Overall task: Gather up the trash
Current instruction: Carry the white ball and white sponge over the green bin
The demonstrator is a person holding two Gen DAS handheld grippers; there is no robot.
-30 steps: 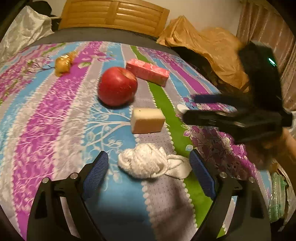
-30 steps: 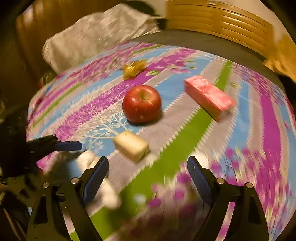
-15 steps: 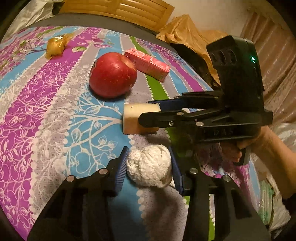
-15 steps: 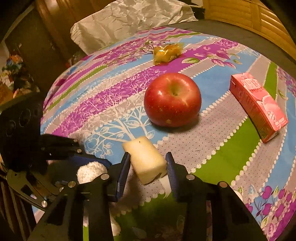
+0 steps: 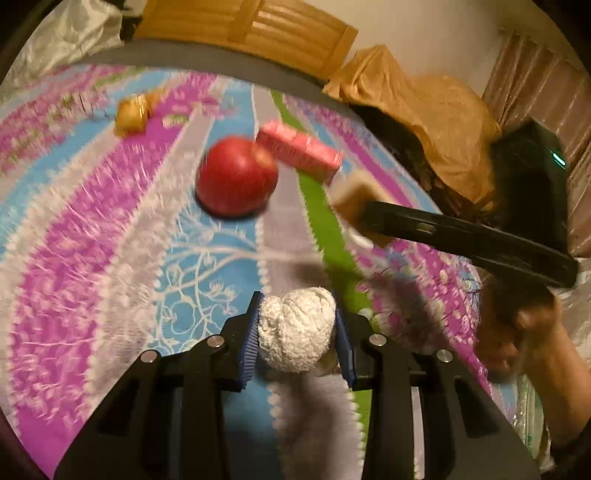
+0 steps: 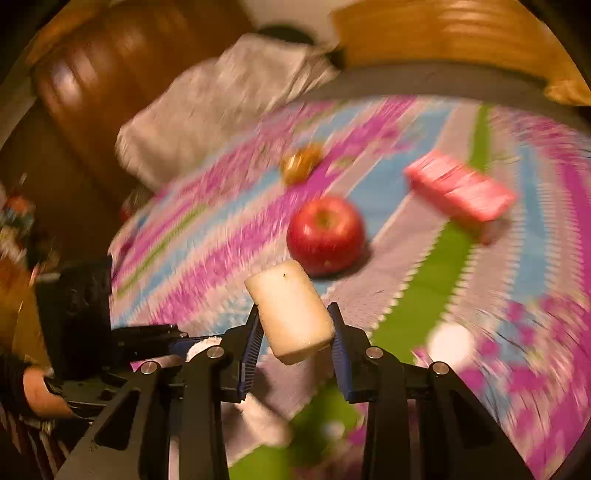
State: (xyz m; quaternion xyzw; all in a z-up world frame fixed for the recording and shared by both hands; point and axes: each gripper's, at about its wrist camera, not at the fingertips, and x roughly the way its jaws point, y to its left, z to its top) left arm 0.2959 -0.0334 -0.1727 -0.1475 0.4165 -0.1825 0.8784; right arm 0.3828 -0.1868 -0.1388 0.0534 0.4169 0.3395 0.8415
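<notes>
left gripper [image 5: 297,334] has the white crumpled wad [image 5: 295,328] squeezed between its blue pads, jaws closing in on it, roundish lump with no clear long axis, held at the near edge of the striped bed cover [image 5: 92,236]. right gripper [image 6: 293,336] grips the pale foam block [image 6: 290,310], jaws closing on its two sides, its long axis running near to far and tipped up to the left, lifted clear of the cover. from the left view that block [image 5: 351,199] rides out at right, in front of the black right gripper. red apple [image 6: 325,234] sits mid-cover, pink carton [image 6: 458,190] just beyond on the right, lying with one end far left and the other near right, yellow wrapper [image 6: 301,164] farther back. lots of bare cover on the left; the far edge meets a wooden headboard [image 5: 258,33].
</notes>
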